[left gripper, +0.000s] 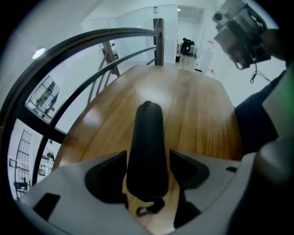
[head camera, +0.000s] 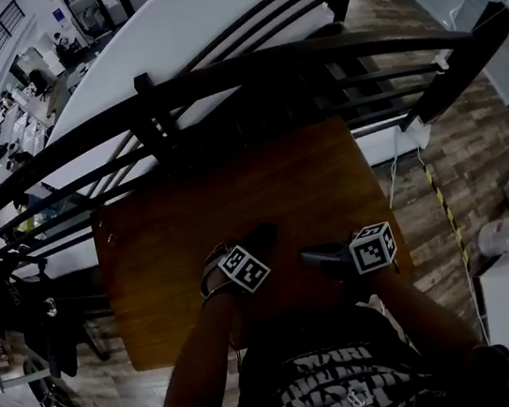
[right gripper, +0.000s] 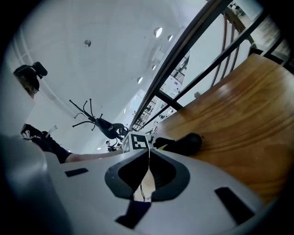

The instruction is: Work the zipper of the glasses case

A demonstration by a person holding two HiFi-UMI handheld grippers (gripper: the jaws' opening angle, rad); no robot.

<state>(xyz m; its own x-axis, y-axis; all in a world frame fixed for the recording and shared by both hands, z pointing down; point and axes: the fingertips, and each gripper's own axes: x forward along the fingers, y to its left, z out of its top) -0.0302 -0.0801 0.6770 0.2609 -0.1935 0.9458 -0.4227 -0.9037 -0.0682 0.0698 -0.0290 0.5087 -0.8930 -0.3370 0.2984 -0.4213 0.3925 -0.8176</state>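
A black glasses case (left gripper: pixel 147 147) lies lengthwise on the wooden table (left gripper: pixel 202 119), its zipper pull (left gripper: pixel 146 209) at the near end. My left gripper (left gripper: pixel 148 158) points steeply down over it, jaws open, with the case's near half between them and a thin gap on each side. In the head view the case (head camera: pixel 264 236) pokes out beyond the left gripper (head camera: pixel 254 248). My right gripper (head camera: pixel 312 257) hovers just to the right of it, jaws shut and empty. The right gripper view looks past its closed jaws (right gripper: pixel 149 155) at the case (right gripper: pixel 183 143).
A dark metal railing (head camera: pixel 217 80) curves round the table's far edge (head camera: pixel 221 170), with an open drop behind it. The person's torso (head camera: pixel 337 375) is at the near edge. White boxes and a cable (head camera: pixel 504 227) lie on the wood floor to the right.
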